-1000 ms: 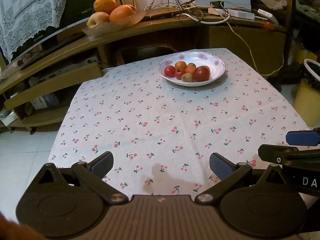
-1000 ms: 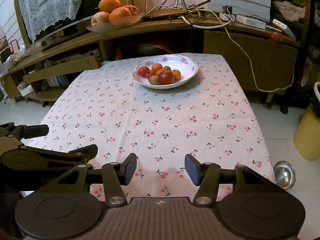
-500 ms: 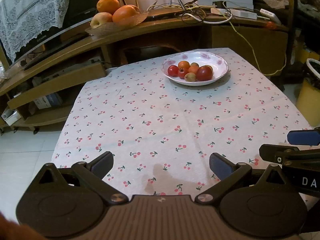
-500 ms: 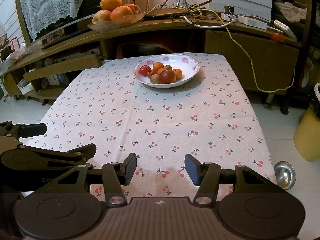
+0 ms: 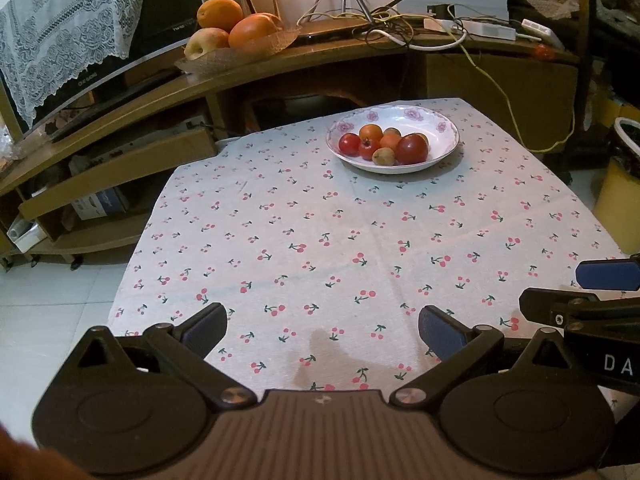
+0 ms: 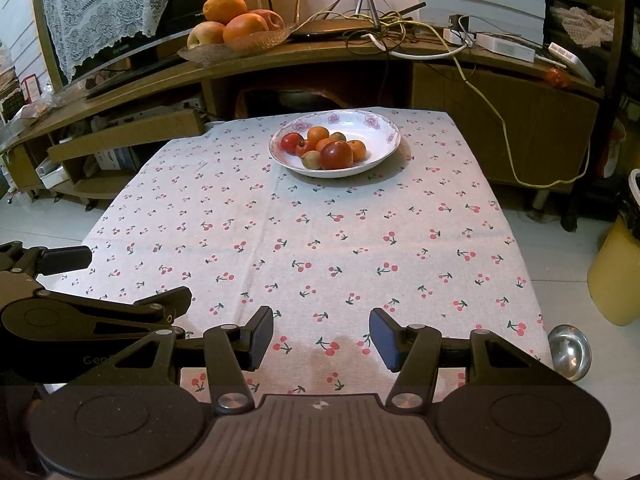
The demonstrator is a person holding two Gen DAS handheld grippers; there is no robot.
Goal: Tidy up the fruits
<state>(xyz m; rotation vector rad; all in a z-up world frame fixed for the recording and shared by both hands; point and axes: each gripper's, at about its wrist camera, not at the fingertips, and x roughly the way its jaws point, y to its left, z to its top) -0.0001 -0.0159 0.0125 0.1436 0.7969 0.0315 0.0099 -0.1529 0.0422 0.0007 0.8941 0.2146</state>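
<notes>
Item: white floral-rimmed bowl (image 6: 380, 130), standing at the far end of the bench (image 6: 320, 240) under a cherry-print cloth. This bowl serves as the landmark.

Contents: small fruits heaped together in the bowl's left half, touching one another. They include a large red fruit (image 6: 336, 155) at the near side, a red fruit (image 6: 291, 142) at the left, an orange fruit (image 6: 318, 134) behind, an orange fruit (image 6: 357, 149) at the right, and a small brown-green fruit (image 6: 311, 159) at the near rim. The right half of the bowl shows bare.

Also: a second dish (image 6: 236, 46) on the shelf behind and left of the bowl holds larger oranges and apples.

Left tool (image 5: 322, 326): jaws wide, holding nothing, hanging over the near bench edge, well short of the bowl.

Right tool (image 6: 321, 338): jaws moderately apart, holding nothing, likewise over the near edge.

Stage: all small fruit lies in the bowl and none on the cloth. That fits fruit already gathered, or fruit yet to be sorted out of the bowl; the views do not settle which.

Handling note, as judgement: round, tightly packed fruit may roll if nudged. Any grasp is best made from above on an outer piece, jaws spanning its widest part and closing gently.
</notes>
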